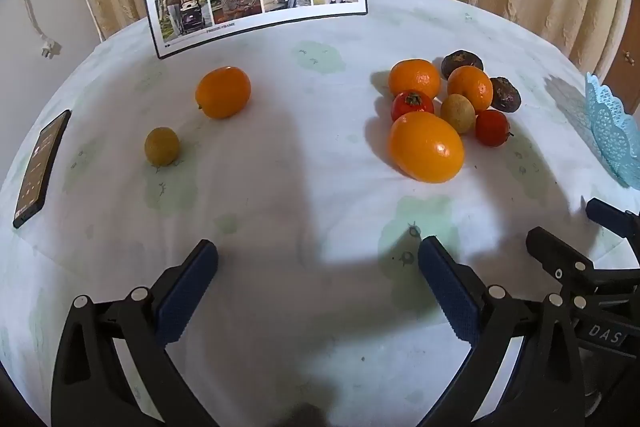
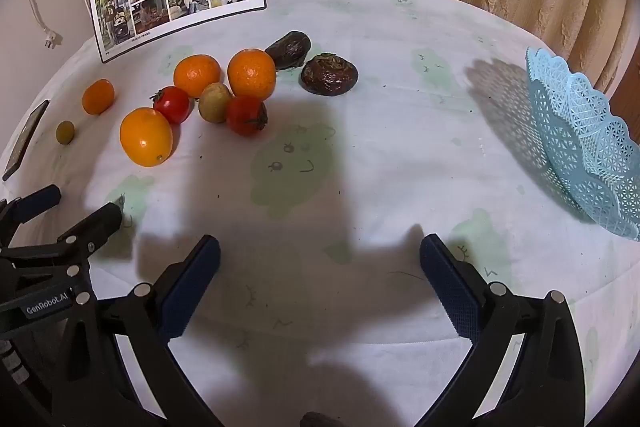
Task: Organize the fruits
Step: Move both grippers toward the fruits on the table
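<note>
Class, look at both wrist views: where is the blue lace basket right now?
The blue basket sits at the table's right edge in both views, apart from the fruit; the dark brown fruit is its nearest neighbour, and nothing shows inside it.

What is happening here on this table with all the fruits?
A person holds two grippers over the table, jaws open on both the left gripper and right gripper, gripping nothing. The fruit cluster lies loose on the tablecloth; the blue basket sits apart at the right. No fruit shows in it.
</note>
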Demonstrator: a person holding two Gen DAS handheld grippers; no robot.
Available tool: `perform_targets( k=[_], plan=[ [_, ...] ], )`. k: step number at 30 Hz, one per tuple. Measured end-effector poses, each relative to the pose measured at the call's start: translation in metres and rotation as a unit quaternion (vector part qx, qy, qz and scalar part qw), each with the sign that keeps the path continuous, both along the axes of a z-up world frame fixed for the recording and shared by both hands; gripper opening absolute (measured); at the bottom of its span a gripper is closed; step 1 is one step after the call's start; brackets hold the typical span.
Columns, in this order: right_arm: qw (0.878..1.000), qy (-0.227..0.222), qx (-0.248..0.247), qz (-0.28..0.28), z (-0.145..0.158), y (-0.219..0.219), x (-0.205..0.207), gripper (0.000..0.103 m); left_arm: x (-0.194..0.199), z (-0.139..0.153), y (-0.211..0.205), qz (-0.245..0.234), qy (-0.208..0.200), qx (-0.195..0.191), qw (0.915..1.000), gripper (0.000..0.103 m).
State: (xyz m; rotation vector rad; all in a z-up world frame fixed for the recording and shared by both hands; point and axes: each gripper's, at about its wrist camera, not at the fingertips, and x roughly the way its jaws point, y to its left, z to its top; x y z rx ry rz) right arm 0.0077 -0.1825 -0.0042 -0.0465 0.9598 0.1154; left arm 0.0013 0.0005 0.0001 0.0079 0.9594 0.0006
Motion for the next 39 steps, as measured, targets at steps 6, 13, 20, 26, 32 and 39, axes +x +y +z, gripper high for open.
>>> perform_targets(
  k=[6, 13, 20, 26, 32, 39],
  plan=[
    [1.000, -0.002, 0.002, 0.000, 0.000, 0.001, 0.000, 0.101, 0.003, 0.001, -0.003, -0.002, -0.009, 0.015, 0.9998, 0.098],
    [1.000, -0.011, 0.002, -0.005, 0.001, 0.002, -0.003, 0.101, -0.001, -0.001, -0.006, -0.007, -0.009, 0.011, 0.9999, 0.098],
    [1.000, -0.011, -0.001, -0.012, 0.001, 0.001, -0.004, 0.101, -0.005, 0.001, -0.001, -0.011, -0.004, 0.002, 0.9999, 0.098],
    [1.000, -0.007, 0.004, -0.002, 0.001, -0.001, -0.005, 0.101, -0.003, 0.000, -0.002, -0.016, 0.002, 0.002, 0.9999, 0.098],
    [1.000, -0.008, 0.008, -0.002, 0.002, -0.002, -0.005, 0.101, -0.004, 0.001, -0.001, -0.017, 0.001, -0.002, 0.9998, 0.098],
    [0.999, -0.022, 0.039, 0.000, 0.006, -0.009, -0.010, 0.101, -0.006, 0.005, 0.005, -0.008, -0.009, -0.015, 0.9998, 0.098]
  ],
)
